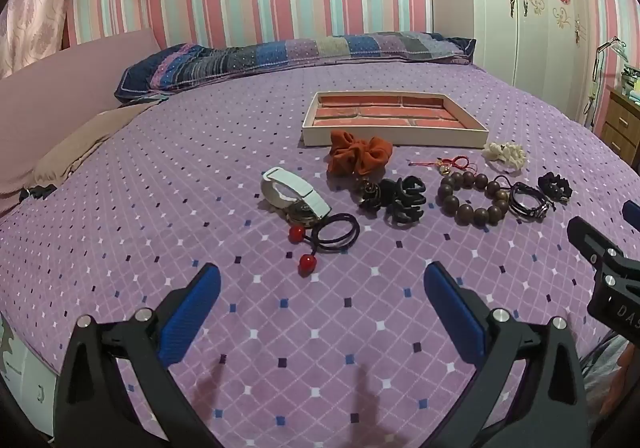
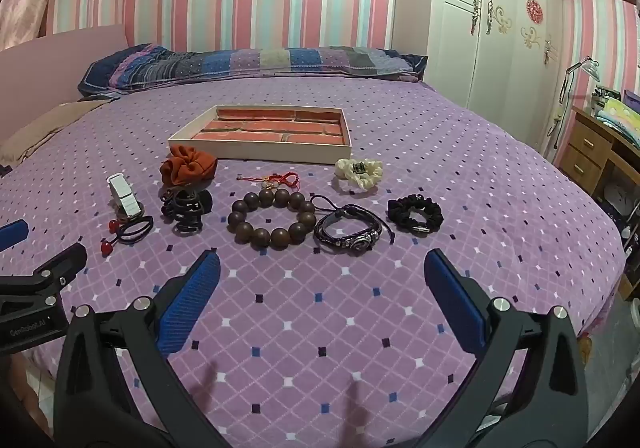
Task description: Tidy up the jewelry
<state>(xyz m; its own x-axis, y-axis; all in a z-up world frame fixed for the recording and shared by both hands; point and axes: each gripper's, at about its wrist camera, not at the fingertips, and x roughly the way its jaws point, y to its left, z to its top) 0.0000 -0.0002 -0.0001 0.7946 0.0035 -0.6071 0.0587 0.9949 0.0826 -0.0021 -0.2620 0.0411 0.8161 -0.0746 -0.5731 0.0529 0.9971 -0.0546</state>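
Observation:
A white-rimmed tray (image 1: 394, 137) (image 2: 256, 152) with a brick-pattern floor lies on the purple bedspread. In front of it lie an orange scrunchie (image 1: 358, 152) (image 2: 186, 168), a white watch (image 1: 290, 194) (image 2: 124, 198), a black hair tie with red beads (image 1: 332, 236) (image 2: 130, 230), black claw clips (image 1: 400, 198) (image 2: 186, 210), a brown bead bracelet (image 1: 472, 196) (image 2: 272, 220), a black leather bracelet (image 1: 528, 200) (image 2: 350, 234), a red cord charm (image 1: 444, 163) (image 2: 272, 180), a cream scrunchie (image 1: 505, 154) (image 2: 358, 171) and a black scrunchie (image 1: 554, 186) (image 2: 416, 214). My left gripper (image 1: 322, 304) and right gripper (image 2: 322, 292) are open and empty, short of the items.
A patchwork pillow (image 1: 288, 56) lies along the bed's far end under a striped wall. A white wardrobe (image 2: 492, 20) and a wooden desk with drawers (image 2: 592, 152) stand to the right. The bed edge falls away at the right (image 2: 600, 288).

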